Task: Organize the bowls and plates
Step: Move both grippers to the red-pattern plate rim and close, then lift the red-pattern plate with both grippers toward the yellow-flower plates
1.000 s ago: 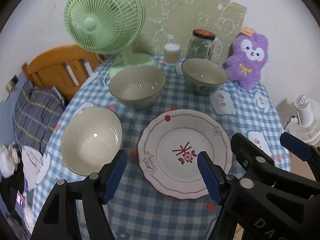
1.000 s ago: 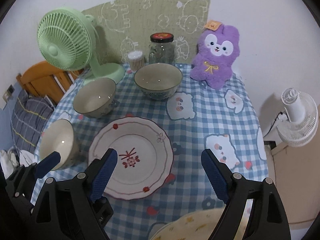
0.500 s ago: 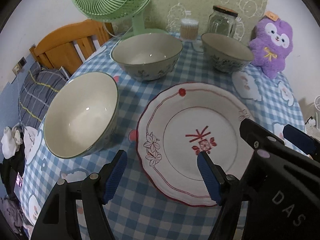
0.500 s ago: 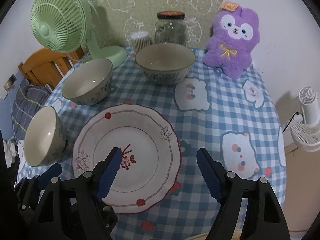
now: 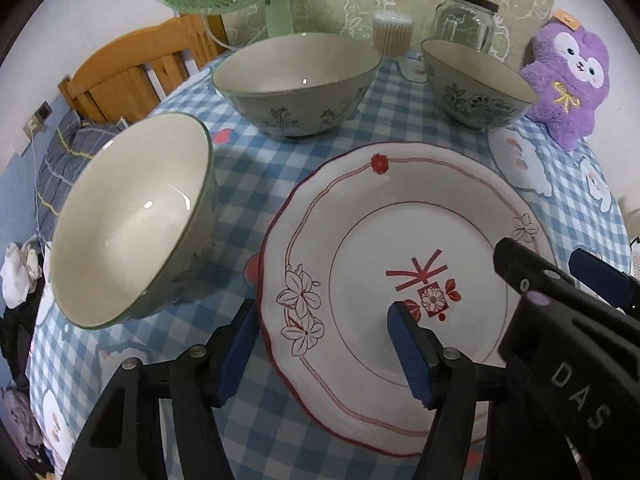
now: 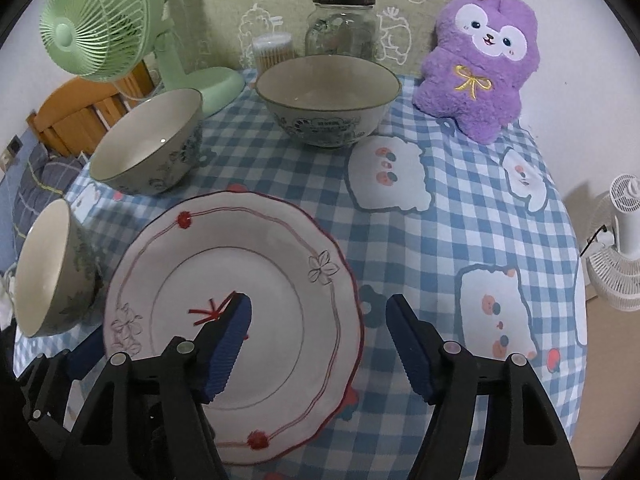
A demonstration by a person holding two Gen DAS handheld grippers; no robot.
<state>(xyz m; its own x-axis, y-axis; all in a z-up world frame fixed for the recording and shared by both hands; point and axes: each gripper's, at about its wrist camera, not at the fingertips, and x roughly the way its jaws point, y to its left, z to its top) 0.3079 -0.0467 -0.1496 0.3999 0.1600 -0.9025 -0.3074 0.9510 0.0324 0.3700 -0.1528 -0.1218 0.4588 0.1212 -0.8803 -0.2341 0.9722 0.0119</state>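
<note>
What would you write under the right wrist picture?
Right tongs closing around the red-trimmed plate's rim, three bowls waiting nearby.

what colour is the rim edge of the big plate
Dark red, on a white plate with thin red lines and flower marks; the right wrist view shows it best.

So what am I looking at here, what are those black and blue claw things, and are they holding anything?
Each is a hand-held gripper a person carries, with a camera looking along its two fingers. One picture comes from the left hand-held gripper, the other from the right hand-held gripper. On the checked tablecloth lie a red-patterned plate and three bowls; behind stand a green fan, a glass jar and a purple plush toy. Both sets of jaws are closing astride the plate's opposite rims, but nothing is gripped yet.
</note>
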